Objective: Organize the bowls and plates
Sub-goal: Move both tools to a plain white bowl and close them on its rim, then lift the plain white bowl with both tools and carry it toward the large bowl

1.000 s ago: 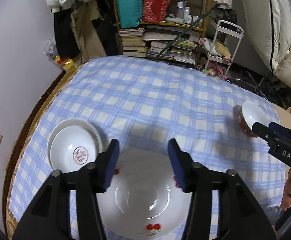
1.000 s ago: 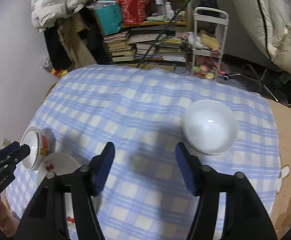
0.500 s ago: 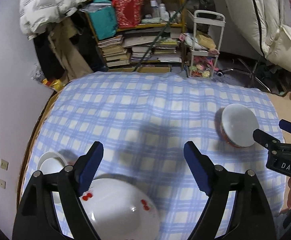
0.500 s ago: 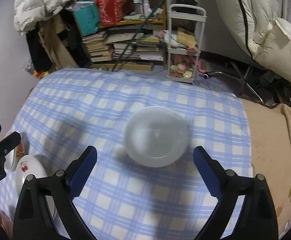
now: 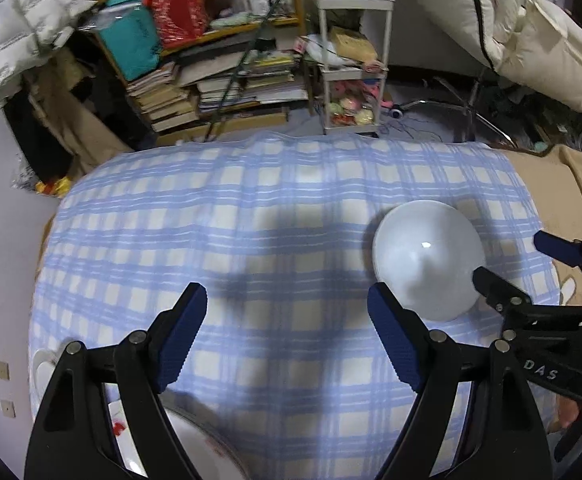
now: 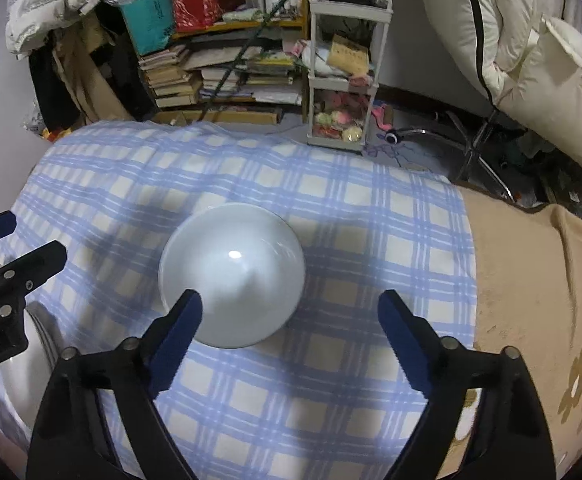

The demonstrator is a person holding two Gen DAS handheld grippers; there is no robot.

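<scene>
With both claws released and empty, I see the plain white glazed ceramic bowl (image 6: 231, 275) lying just ahead of my right gripper (image 6: 289, 312), right of my left gripper (image 5: 287, 330); it looks stiff, slippery, breakable, best pinched across its rim.

Cluttered home room, bookshelf (image 5: 211, 76) of stacked books, checked tablecloth (image 5: 251, 220)

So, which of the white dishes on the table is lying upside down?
The plain white bowl in front of the right gripper: it shows a domed back. The plate with red marks lies face up.
</scene>
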